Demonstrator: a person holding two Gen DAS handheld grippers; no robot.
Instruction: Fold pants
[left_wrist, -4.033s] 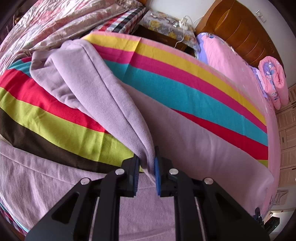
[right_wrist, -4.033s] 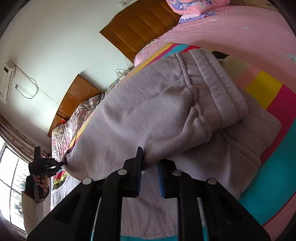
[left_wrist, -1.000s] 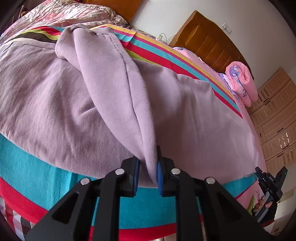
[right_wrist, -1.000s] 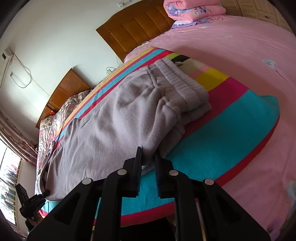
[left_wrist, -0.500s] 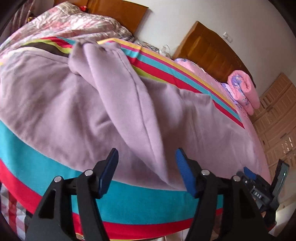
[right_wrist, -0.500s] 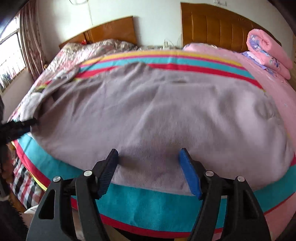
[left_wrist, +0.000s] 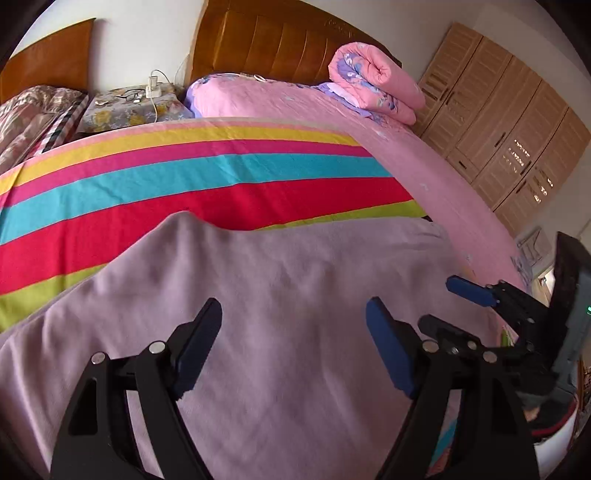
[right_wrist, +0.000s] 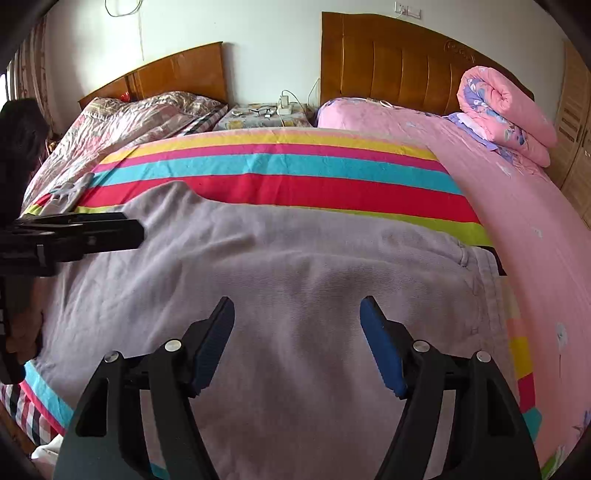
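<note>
The lilac pants (right_wrist: 295, 277) lie flat across the striped blanket (right_wrist: 277, 166), with the waistband (right_wrist: 487, 288) at the right. My right gripper (right_wrist: 297, 308) hovers over the middle of the pants, open, nothing between its blue pads. My left gripper (left_wrist: 293, 310) also hangs over the pants (left_wrist: 295, 258); its jaws are opening and hold nothing. In the right wrist view, one of the left gripper's fingers (right_wrist: 92, 230) reaches in from the left edge. In the left wrist view, the right gripper's fingers (left_wrist: 469, 290) show at the right.
The blanket covers a pink-sheeted bed (right_wrist: 517, 221) with a rolled pink quilt (right_wrist: 506, 110) by the wooden headboard (right_wrist: 388, 62). A nightstand (right_wrist: 258, 114) with chargers stands between this bed and a second bed (right_wrist: 122, 122). Wardrobe doors (left_wrist: 517, 129) line the right wall.
Both grippers let go of the pants and opened wide. Both swung round to face the headboards. The lifted fold now lies flat on the blanket.
</note>
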